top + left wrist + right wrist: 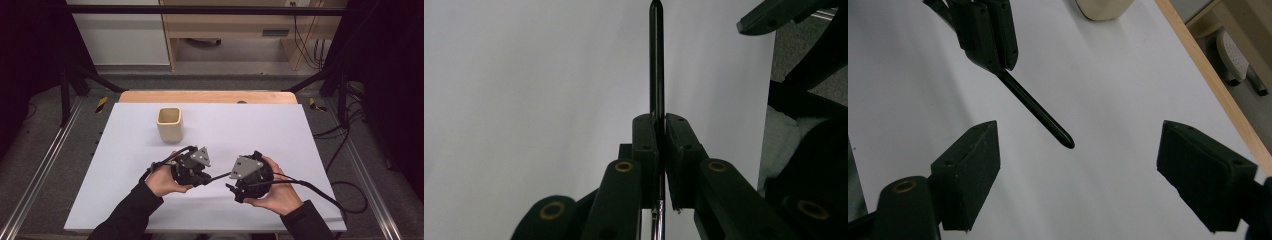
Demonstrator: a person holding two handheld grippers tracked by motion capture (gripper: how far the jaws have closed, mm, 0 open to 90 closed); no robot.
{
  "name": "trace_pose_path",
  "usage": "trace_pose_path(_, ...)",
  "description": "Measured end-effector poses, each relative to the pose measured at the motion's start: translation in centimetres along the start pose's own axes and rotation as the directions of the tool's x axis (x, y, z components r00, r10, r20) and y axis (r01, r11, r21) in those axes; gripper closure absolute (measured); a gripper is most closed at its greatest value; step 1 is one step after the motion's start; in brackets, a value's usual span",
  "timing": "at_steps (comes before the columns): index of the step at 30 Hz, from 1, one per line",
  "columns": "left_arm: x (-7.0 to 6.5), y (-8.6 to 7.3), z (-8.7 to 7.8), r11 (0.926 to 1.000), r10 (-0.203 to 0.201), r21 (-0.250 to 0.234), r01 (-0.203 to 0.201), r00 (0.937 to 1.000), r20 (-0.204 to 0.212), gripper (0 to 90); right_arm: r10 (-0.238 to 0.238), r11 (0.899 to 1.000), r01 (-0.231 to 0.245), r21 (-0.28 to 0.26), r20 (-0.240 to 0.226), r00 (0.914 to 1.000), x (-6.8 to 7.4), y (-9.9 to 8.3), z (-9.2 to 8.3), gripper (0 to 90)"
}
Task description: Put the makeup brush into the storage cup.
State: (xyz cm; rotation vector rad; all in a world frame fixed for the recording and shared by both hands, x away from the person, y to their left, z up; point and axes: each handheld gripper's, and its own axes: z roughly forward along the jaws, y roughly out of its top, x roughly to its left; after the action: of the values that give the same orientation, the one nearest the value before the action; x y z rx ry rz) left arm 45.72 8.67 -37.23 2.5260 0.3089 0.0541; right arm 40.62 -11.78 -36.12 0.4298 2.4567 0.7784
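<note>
My left gripper (205,177) is shut on a slim black pen (220,176), which sticks out to the right over the white mat (280,130). In the left gripper view the pads (645,137) clamp the pen (656,60) near its metal end, and its tip points away. My right gripper (234,186) faces it with jaws wide open. In the right gripper view the pen (1035,107) slants down from the left gripper (998,62), with its tip just ahead of the gap of the right gripper (1078,131). Nothing touches the right pads (970,165).
A beige square cup (169,123) stands upright on the mat behind the left hand, and the cup (1103,7) shows at the top of the right gripper view. The wooden table edge (207,96) runs along the back. Cables trail off to the right.
</note>
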Motion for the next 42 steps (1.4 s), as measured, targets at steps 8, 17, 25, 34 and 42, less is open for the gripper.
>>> trace_pose_path(8, -0.1, 0.3, -0.2, 1.0, -0.003, -0.002, 0.003, 0.9999, 0.013, 84.1, -0.075, 0.997, 0.075, 0.035, -0.01, 0.9971, 0.5, 0.3, 0.4, 22.8)
trace_pose_path(17, -0.5, 0.8, 0.2, 0.9998, 0.009, 0.017, -0.009, 0.9999, 0.012, 84.1, -0.14, 0.988, 0.143, 0.053, -0.053, 0.9888, 0.9, 0.7, 0.8, 30.6)
trace_pose_path(25, -0.7, 0.9, 0.5, 0.9995, 0.016, 0.026, -0.016, 0.9997, 0.02, 84.1, -0.179, 0.981, 0.184, 0.061, -0.077, 0.9808, 1.4, 0.6, 1.1, 37.9)
trace_pose_path(34, -0.8, 0.8, 0.7, 0.9996, 0.014, 0.023, -0.014, 0.9994, 0.031, 84.0, -0.259, 0.962, 0.266, 0.066, -0.093, 0.9613, 1.5, 0.6, 1.7, 48.6)
trace_pose_path(42, -1.0, 1.0, 0.7, 0.9997, 0.015, 0.021, -0.015, 0.9992, 0.037, 84.1, -0.284, 0.954, 0.291, 0.064, -0.107, 0.953, 1.7, 0.6, 1.9, 58.9)
